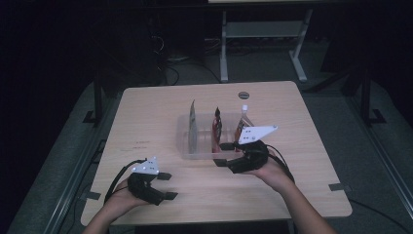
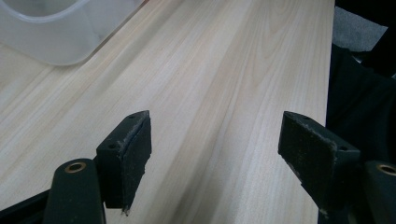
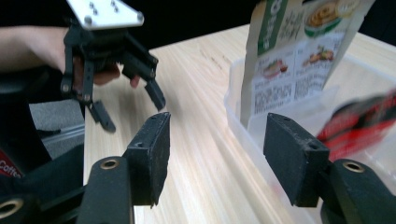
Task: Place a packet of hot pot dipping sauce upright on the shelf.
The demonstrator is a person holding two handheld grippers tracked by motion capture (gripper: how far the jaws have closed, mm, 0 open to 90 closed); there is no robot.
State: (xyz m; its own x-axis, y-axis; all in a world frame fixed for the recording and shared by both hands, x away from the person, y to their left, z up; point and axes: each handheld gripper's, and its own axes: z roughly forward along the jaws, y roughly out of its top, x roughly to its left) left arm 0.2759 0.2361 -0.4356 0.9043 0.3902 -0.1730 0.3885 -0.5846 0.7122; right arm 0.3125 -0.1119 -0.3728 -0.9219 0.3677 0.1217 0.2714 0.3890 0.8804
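Both tongs stand open and empty: your right tongs [image 1: 224, 154] beside the clear bin [image 1: 185, 146] of snack pouches [image 1: 193, 127], your left tongs [image 1: 167, 185] over bare bench [image 1: 146, 112].

I see a pale wooden table [image 1: 146, 122] with a clear plastic bin [image 1: 184, 146] sitting directly on it near the middle, and a small round dark disc [image 1: 244, 95] at its far edge.

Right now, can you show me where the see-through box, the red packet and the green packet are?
clear box [image 1: 184, 146], high view, on its left wall.
red packet [image 1: 216, 130], high view, on its standing middle.
green packet [image 3: 289, 70], right gripper view, on its printed back.
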